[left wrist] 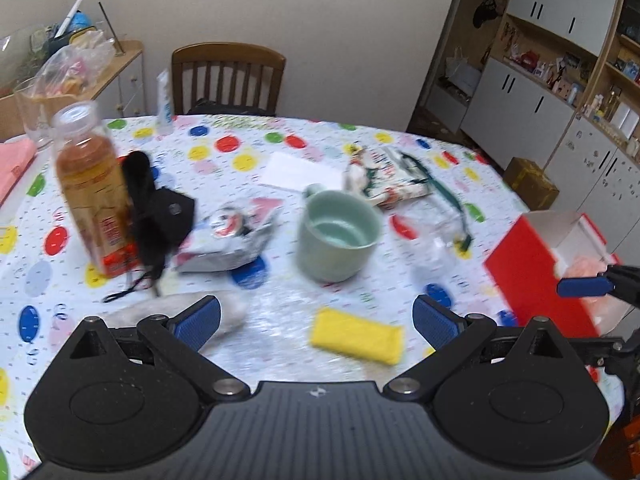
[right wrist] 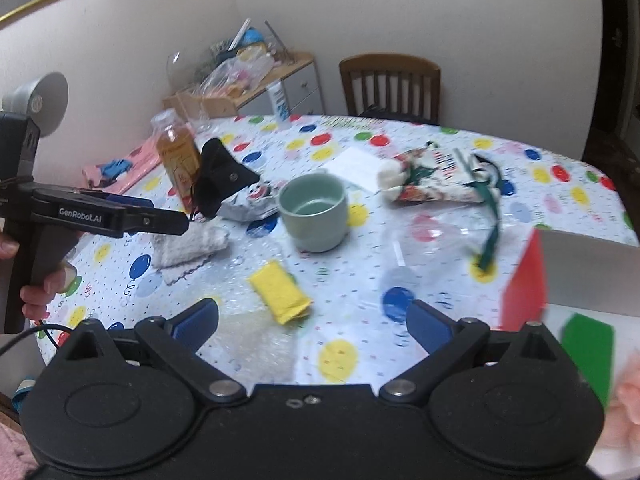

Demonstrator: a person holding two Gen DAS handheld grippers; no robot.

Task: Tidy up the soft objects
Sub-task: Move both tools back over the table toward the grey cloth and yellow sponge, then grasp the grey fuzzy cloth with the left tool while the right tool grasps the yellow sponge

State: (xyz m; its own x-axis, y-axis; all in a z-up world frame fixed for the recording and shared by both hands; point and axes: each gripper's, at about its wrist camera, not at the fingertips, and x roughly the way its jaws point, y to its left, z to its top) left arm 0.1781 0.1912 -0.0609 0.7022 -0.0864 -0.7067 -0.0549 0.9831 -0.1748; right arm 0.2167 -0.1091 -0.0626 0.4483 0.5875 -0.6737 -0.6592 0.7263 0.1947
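A folded yellow cloth lies on the polka-dot tablecloth, just ahead of both grippers. My left gripper stands open with nothing between its fingers. A whitish knitted cloth lies by its left fingertip. My right gripper is open and empty too, with the yellow cloth in front of its left finger. A red box at the right holds something soft and pink. A patterned fabric piece with a green ribbon lies further back.
A pale green mug stands mid-table. At the left are a bottle of amber drink, a black pouch and a crumpled wrapper. A wooden chair is behind the table. A hand holds the left gripper's handle.
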